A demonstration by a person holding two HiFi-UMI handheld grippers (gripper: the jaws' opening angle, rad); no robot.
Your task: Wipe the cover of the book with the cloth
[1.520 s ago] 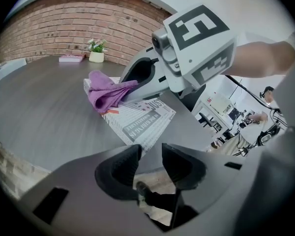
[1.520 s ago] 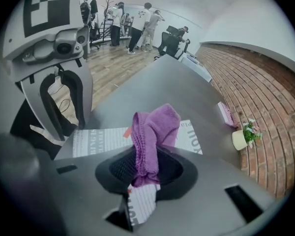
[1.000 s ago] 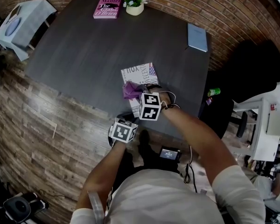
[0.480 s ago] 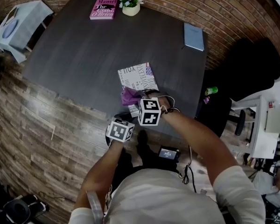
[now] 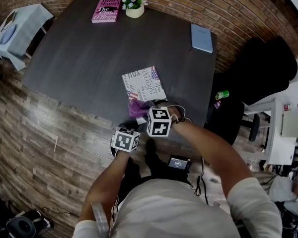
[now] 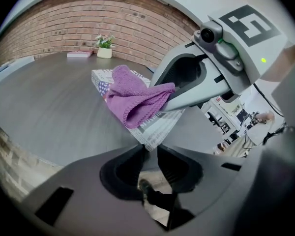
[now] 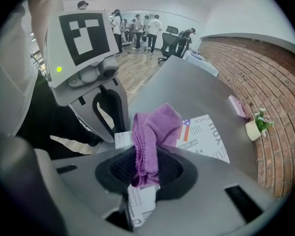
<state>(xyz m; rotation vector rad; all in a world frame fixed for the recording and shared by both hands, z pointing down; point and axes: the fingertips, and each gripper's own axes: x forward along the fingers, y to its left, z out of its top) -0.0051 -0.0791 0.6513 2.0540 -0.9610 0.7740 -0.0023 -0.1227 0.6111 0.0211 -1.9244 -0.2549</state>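
Fuzzy purple knit cloth lay bunched on the near corner of the flat rectangular newsprint-cover book, clamped between the right gripper's ribbed jaws. Left gripper jaws were closing, that same book corner between them, not yet gripping. Under the book: dark wood-grain table, its front edge just beside the book.

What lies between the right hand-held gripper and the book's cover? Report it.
The purple cloth: the right gripper view shows the right hand-held gripper shut on it, its free end draped over the near part of the book.
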